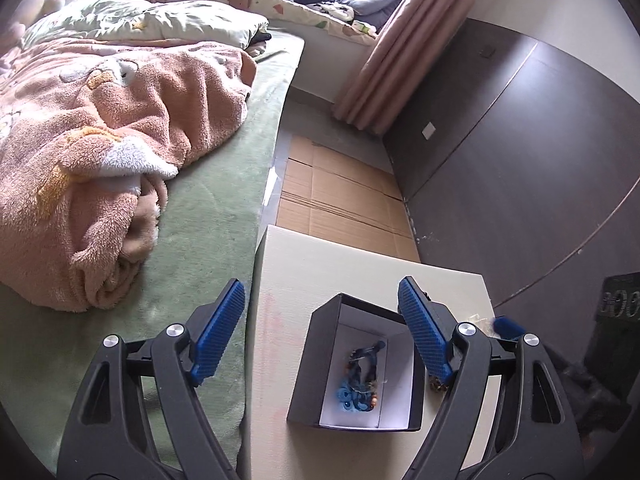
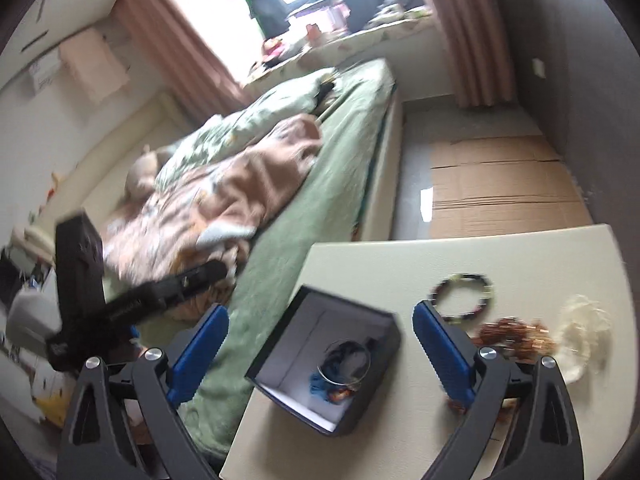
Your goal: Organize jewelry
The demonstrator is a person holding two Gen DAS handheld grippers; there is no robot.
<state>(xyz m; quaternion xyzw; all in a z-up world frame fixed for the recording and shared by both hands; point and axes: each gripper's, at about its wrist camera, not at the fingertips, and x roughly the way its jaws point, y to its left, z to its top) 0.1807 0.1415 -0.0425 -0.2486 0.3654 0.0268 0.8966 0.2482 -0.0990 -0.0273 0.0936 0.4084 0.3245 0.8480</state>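
The black box sits open at the table's bed-side edge, so pieces drop straight in; blue and beaded jewelry already lies inside. The left gripper and right gripper both stand released, empty. A dark beaded bracelet, an amber cluster and a pale piece wait toward the table's right edge, with bare tabletop beyond the box.

A pink blanket lies rumpled on the green bed — cardboard beside it.
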